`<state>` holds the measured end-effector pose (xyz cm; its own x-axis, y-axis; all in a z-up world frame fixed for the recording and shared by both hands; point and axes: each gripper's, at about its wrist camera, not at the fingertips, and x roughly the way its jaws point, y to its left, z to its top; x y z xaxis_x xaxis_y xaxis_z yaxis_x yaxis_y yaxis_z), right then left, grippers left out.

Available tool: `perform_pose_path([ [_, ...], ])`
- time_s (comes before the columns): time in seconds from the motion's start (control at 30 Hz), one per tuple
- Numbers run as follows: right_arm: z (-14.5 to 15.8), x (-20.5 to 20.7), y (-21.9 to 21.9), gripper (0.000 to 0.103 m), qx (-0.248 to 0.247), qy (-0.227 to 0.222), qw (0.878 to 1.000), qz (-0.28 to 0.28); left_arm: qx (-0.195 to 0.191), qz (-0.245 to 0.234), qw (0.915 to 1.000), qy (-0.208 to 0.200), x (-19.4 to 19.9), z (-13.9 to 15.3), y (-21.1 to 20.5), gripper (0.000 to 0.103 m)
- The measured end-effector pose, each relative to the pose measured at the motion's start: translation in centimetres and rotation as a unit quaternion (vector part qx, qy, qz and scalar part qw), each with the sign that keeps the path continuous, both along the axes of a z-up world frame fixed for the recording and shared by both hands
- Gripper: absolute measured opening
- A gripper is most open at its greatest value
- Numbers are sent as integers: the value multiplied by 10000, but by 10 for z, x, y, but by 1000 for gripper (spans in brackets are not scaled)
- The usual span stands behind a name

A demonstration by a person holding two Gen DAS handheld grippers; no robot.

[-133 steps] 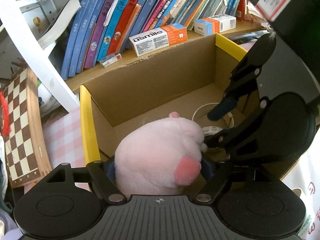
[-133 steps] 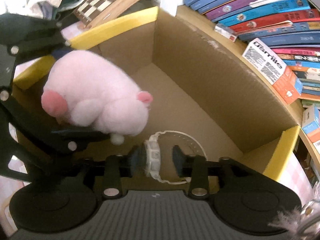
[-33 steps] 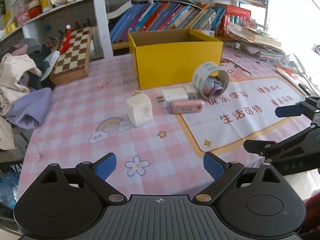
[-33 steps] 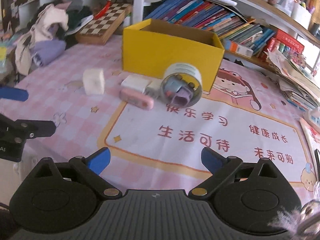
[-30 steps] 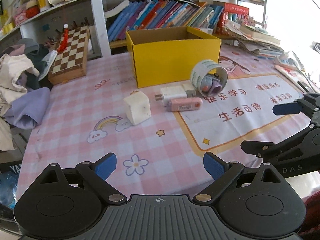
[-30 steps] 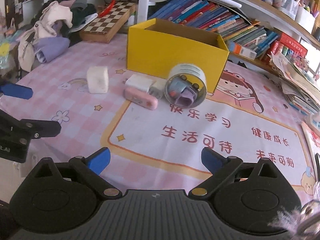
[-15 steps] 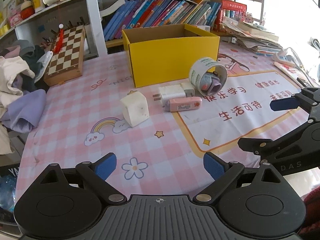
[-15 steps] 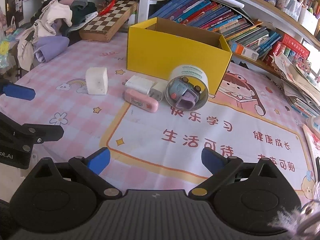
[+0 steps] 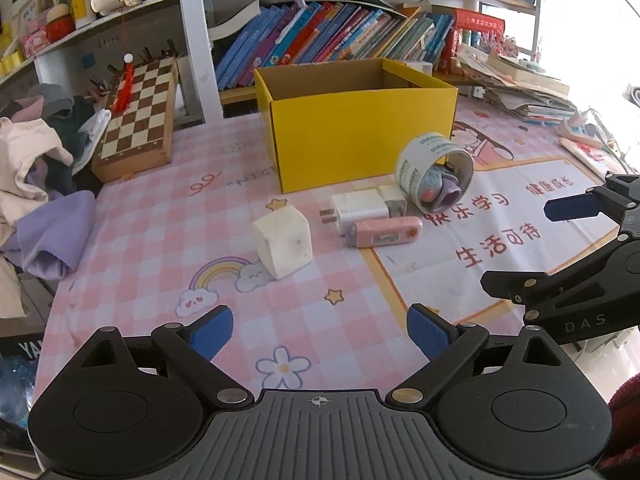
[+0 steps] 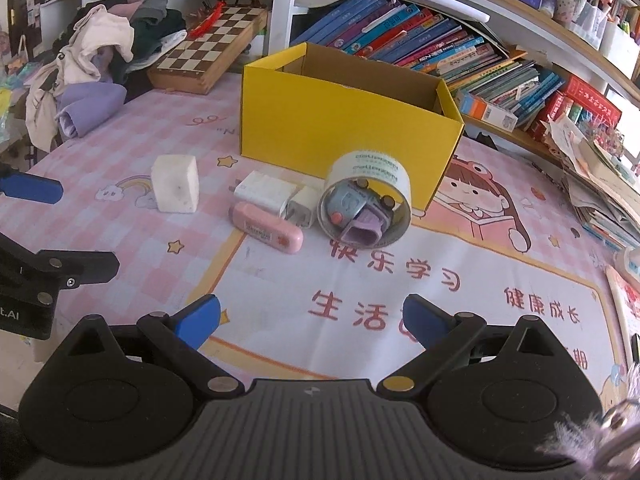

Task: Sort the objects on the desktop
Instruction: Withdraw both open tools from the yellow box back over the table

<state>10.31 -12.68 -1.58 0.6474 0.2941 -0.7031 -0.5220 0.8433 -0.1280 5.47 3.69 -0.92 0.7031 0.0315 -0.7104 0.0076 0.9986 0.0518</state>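
An open yellow cardboard box (image 9: 360, 128) (image 10: 344, 128) stands on the pink checked table. In front of it lie a white foam block (image 9: 283, 242) (image 10: 176, 189), a white charger (image 9: 358, 210) (image 10: 265, 191), a smaller white plug (image 10: 302, 205), a pink case (image 9: 386, 232) (image 10: 266, 229) and a tape roll on its side (image 9: 434, 172) (image 10: 366, 200) with a purple-grey watch inside. My left gripper (image 9: 318, 332) is open and empty, near the table's front edge. My right gripper (image 10: 312, 318) is open and empty, over the white mat.
A chessboard (image 9: 138, 112) (image 10: 208, 56) and a pile of clothes (image 9: 36, 184) (image 10: 92, 76) lie at the left. Bookshelves (image 9: 340, 40) (image 10: 420, 52) run behind the box. Stacked papers (image 9: 520, 92) (image 10: 600, 184) sit at the right. The right gripper's fingers (image 9: 572, 208) show in the left wrist view.
Both grippers held a pink plush and a white watch over the box; now both are open, empty and drawn back from the box. In the last second they moved slightly closer.
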Motion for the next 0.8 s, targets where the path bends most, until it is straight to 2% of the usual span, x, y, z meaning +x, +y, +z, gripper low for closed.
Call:
perform_pose_path([
  [0.63,5,30,-2,98,65,-43,10000,-52,208,95,9996,-173,26,-2,3,94],
  [0.8,6,37,-3,96,102,65,9999,-10,225,118,9994,-235,34,-4,4,94],
])
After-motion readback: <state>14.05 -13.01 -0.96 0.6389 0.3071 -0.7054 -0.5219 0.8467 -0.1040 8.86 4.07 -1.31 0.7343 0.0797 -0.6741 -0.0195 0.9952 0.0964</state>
